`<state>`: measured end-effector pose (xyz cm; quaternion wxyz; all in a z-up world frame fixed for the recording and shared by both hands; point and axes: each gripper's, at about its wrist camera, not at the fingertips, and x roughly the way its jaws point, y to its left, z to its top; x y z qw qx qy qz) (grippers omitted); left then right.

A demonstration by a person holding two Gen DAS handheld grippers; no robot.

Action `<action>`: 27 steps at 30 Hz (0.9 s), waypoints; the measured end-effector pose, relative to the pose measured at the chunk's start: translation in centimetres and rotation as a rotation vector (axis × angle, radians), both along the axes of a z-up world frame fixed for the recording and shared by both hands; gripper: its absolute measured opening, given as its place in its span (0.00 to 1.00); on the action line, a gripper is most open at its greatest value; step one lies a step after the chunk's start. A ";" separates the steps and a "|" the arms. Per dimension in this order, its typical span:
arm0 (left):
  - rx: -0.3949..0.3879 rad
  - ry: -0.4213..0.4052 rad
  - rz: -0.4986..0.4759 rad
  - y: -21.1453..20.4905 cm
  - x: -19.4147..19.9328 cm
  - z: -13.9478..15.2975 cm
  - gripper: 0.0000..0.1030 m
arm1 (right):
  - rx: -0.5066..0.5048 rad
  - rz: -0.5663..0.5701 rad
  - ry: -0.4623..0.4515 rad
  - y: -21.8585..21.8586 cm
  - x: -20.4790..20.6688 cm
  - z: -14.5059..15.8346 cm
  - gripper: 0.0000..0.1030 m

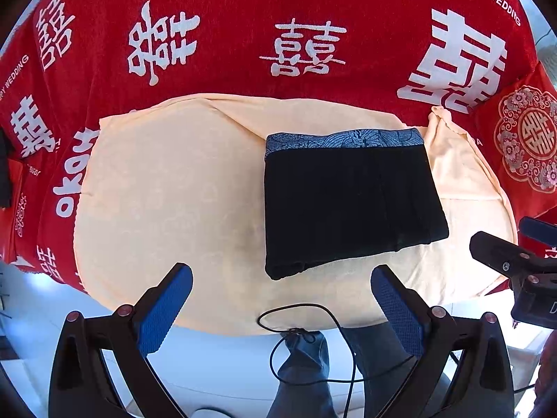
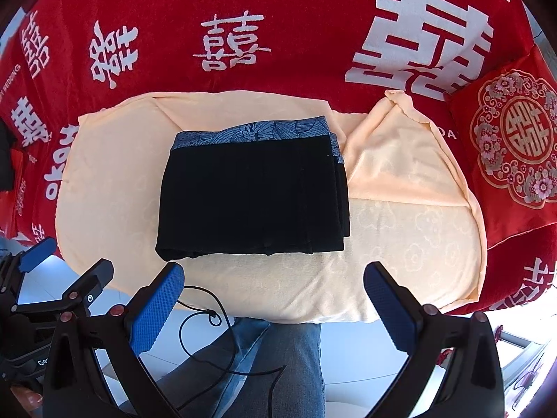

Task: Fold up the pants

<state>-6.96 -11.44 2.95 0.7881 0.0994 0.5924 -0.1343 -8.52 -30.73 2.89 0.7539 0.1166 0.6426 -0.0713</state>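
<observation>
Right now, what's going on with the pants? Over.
Left gripper open, right gripper open, both empty. Pants folded on the cream towel. Black cord hangs near the fingers.

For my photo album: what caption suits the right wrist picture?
Open right tongs hover before folded black pants lying on a cream towel.

Both hand-held grippers hang with their fingers spread wide, holding nothing.

The left hand-held gripper (image 1: 282,299) has its blue-padded fingers (image 1: 165,308) well apart with only air between them. The right hand-held gripper (image 2: 275,299) hovers just beside it at much the same height, its own blue pads (image 2: 391,308) equally wide. The person's legs in blue jeans (image 2: 296,358) stand below both grippers.
</observation>
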 end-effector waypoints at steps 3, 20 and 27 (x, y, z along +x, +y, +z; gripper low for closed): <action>-0.003 -0.005 0.001 0.0 0.1 0.1 1.00 | 0.000 -0.003 -0.001 0.0 0.0 0.0 1.00; -0.004 0.003 0.030 -0.5 0.1 -0.3 1.00 | -0.002 -0.002 0.002 0.2 0.1 -0.1 1.00; -0.016 -0.034 0.029 -0.5 0.1 0.2 1.00 | -0.004 -0.003 0.006 0.1 0.1 -0.3 1.00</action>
